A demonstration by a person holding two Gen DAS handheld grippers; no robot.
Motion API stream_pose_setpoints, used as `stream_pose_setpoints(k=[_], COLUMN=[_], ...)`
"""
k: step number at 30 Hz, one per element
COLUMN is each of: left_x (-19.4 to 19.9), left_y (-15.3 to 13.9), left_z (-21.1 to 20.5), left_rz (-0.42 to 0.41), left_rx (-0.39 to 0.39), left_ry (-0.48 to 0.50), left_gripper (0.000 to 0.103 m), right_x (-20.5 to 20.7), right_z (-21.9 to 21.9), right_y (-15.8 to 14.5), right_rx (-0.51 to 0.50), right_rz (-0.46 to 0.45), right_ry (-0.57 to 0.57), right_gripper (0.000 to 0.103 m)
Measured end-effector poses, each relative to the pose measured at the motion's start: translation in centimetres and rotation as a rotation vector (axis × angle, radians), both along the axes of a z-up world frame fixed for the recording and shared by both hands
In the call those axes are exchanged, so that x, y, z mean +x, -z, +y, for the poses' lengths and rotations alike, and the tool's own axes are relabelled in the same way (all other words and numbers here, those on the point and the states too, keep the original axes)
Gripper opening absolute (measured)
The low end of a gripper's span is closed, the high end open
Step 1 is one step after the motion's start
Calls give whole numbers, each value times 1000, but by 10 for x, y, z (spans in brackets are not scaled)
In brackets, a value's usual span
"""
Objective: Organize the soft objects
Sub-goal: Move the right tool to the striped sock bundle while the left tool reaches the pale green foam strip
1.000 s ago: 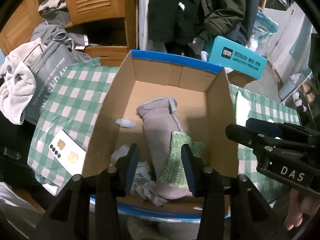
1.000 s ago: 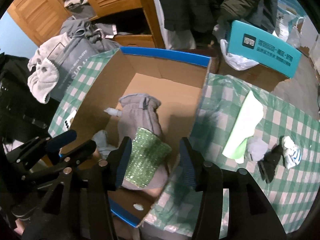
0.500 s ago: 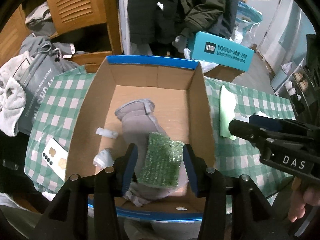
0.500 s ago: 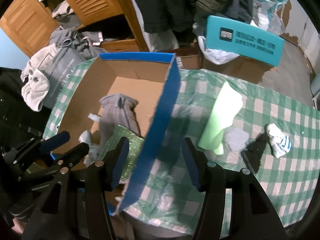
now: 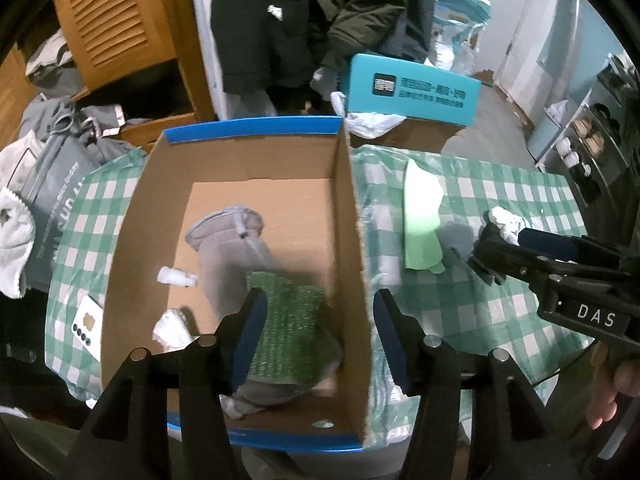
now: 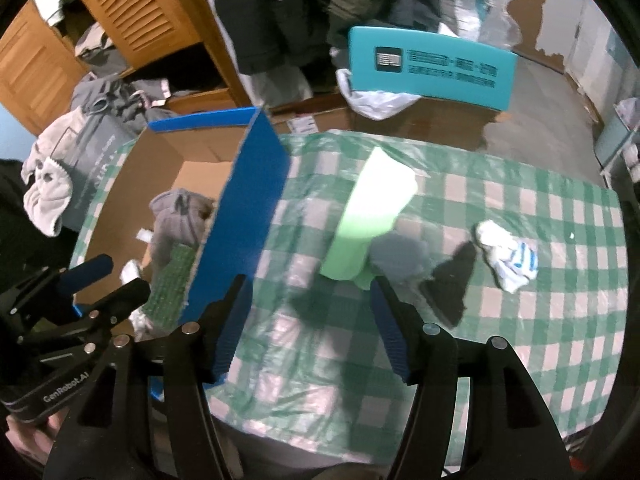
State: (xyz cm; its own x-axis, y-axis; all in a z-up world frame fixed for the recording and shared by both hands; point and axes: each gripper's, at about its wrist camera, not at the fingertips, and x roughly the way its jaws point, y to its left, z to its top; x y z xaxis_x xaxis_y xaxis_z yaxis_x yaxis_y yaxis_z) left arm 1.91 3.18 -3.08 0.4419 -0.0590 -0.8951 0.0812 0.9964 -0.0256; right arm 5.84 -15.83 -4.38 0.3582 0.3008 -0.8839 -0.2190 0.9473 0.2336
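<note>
A cardboard box with blue outer walls (image 5: 352, 216) (image 6: 244, 200) stands on the left of the checked table. Inside lie a grey mitten (image 5: 232, 240) (image 6: 176, 216), a green scrubby cloth (image 5: 288, 332) (image 6: 172, 280) and small white scraps (image 5: 172, 326). On the table right of the box lie a light green cloth (image 5: 420, 216) (image 6: 372, 216), a grey cloth (image 6: 396, 256), a black cloth (image 6: 452, 284) and a white-and-blue sock (image 6: 508, 256) (image 5: 506, 224). My left gripper (image 5: 318, 344) is open and empty above the box's near right corner. My right gripper (image 6: 310, 332) is open and empty above the table beside the box.
A phone (image 5: 86, 326) lies on the table left of the box. A teal carton (image 5: 412, 90) and plastic bags sit behind the table. Wooden louvred cupboards (image 5: 112, 20), hanging dark coats and a heap of grey clothes (image 5: 48, 168) stand behind and to the left.
Both grippers have moved right, away from the box's inside. The green scrubby cloth, tilted a second ago, now lies flat on the mitten. More of the table's right side shows.
</note>
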Motion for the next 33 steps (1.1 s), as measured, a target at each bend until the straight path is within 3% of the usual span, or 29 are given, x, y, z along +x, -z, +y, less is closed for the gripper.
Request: stream_pose_setpoints(k=[20, 33], left_x=[18, 50], left_y=[21, 31], left_z=[-68, -105], left_rz=[78, 127], left_rx=[8, 26], left_ry=[97, 146], left_gripper=[57, 57], right_x=[-6, 17], right_z=[-93, -130], right_y=[14, 23], right_rx=[-8, -122], right_rz=[11, 20], right_ry=[155, 128], right_gripper=[64, 64])
